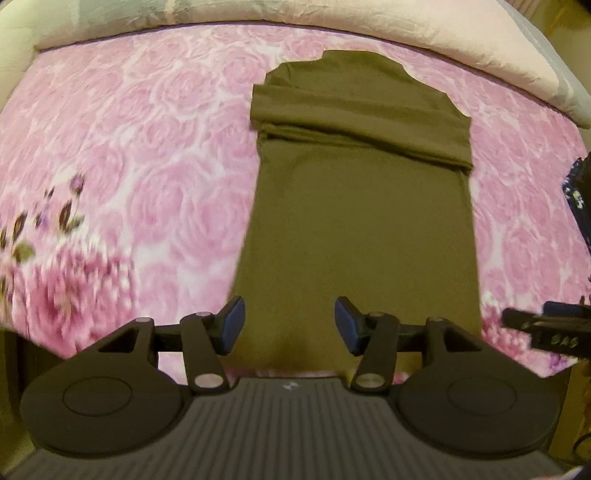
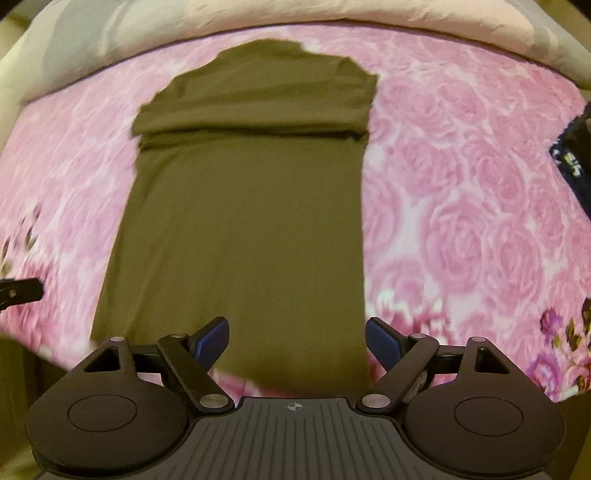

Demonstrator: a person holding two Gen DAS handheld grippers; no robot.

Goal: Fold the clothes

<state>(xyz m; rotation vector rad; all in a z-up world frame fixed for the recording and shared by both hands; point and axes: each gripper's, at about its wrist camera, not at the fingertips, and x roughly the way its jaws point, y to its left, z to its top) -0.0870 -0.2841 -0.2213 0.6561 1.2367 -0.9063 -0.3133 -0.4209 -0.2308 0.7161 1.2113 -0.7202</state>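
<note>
- The left gripper (image 1: 290, 325) is seen with its blue-padded jaws spread wide and nothing between them; it hangs above the near hem of the garment, pointing steeply down.
- The right gripper (image 2: 297, 345) is likewise held with jaws apart and empty, over the near right corner of the same hem.
- A small round mark is seen on each gripper's ribbed body; it cannot be read as a brand.
- Pale characters are seen on the side of the right gripper at the right edge of the left wrist view, but they are too blurred to be read.
- White marks are carried by a dark blue object (image 2: 570, 162) at the right edge; they cannot be made out.
- The olive-green shirt (image 1: 362, 206) is laid flat on the pink rose-printed bedsheet (image 1: 155, 155), folded into a narrow strip.
- Its long axis runs away from the grippers, with the collar end pointed toward the pale cream quilt (image 1: 461, 33) at the far side.
- A folded-over band is seen across the shoulder end.
</note>
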